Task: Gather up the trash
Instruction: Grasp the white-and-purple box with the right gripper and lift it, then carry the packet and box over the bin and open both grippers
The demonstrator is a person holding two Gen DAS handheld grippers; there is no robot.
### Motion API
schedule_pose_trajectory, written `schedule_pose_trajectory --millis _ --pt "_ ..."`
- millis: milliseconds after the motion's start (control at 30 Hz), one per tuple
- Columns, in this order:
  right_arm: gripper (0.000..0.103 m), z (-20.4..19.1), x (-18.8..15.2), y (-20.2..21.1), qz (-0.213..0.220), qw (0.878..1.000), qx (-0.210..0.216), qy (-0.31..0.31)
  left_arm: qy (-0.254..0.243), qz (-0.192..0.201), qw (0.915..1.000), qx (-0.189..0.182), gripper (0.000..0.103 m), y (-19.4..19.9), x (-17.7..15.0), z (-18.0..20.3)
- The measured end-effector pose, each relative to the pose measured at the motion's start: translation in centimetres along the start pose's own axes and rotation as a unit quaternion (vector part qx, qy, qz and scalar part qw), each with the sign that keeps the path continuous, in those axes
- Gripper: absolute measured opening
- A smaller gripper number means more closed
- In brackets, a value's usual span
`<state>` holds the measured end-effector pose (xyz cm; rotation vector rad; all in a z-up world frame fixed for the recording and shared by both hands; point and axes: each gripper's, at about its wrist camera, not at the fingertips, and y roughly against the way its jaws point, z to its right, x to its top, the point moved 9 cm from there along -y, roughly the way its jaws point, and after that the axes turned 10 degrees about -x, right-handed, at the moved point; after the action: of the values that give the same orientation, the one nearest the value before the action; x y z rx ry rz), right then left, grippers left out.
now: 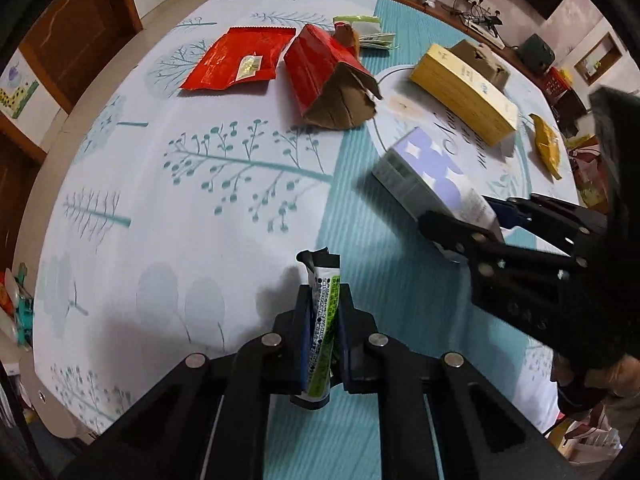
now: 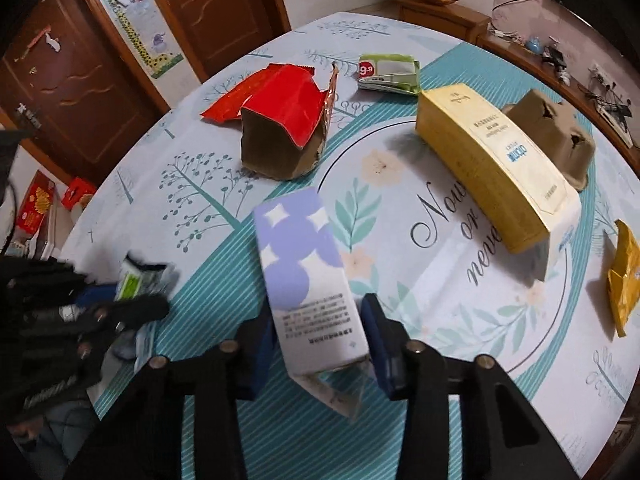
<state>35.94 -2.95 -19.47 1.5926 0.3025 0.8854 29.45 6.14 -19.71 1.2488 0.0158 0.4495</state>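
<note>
My left gripper [image 1: 324, 320] is shut on a green and white wrapper [image 1: 323, 336], held above the tablecloth; it also shows in the right wrist view [image 2: 136, 280]. My right gripper [image 2: 320, 340] is shut on a purple and white carton [image 2: 304, 280], lifted over the table; the carton shows in the left wrist view [image 1: 432, 176] too. On the table lie a red foil bag [image 1: 236, 60], a torn red box [image 2: 284, 132], a yellow box [image 2: 492, 168], a green packet [image 2: 388, 72], a brown pulp tray [image 2: 552, 136] and a yellow wrapper [image 2: 622, 276].
The round table [image 1: 132, 184] has a tree-print cloth. Brown doors [image 2: 72, 76] stand behind it. A wooden sideboard [image 2: 576, 76] with cables and small items runs along the far right. Boxes [image 2: 36, 204] lie on the floor at left.
</note>
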Motion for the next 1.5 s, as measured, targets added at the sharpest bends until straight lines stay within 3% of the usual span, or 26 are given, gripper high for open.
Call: schedule_pose_trajectory --millis 233,600,967,1200,1500 --pt "0.038 0.3 -1.4 3.1 0.013 0.997 0.005 -0.072 -0.020 0.017 0.9996 -0.003 0.009 3.7 -2.6 2.1" --pt "0.038 -1.3 -7.2 12.7 0.052 0.984 -0.012 -0.169 -0.094 0.055 0.9937 -0.025 0.009 12.5 -7.2 3.1" --pt "0.038 -8.2 -15.5 22.2 0.113 0.951 -0.051 -0.283 -0.186 0.077 0.9768 -0.074 0.009 19.9 -14.5 2.2" --pt "0.038 -13.9 -20.5 24.6 0.121 0.938 -0.058 -0.320 -0.217 0.049 0.9708 -0.091 0.009 20.4 -20.4 1.3" --pt "0.038 -18.0 -26.6 23.1 0.074 0.938 -0.055 -0.333 -0.219 0.000 0.9706 -0.100 0.009 17.2 -26.6 1.3"
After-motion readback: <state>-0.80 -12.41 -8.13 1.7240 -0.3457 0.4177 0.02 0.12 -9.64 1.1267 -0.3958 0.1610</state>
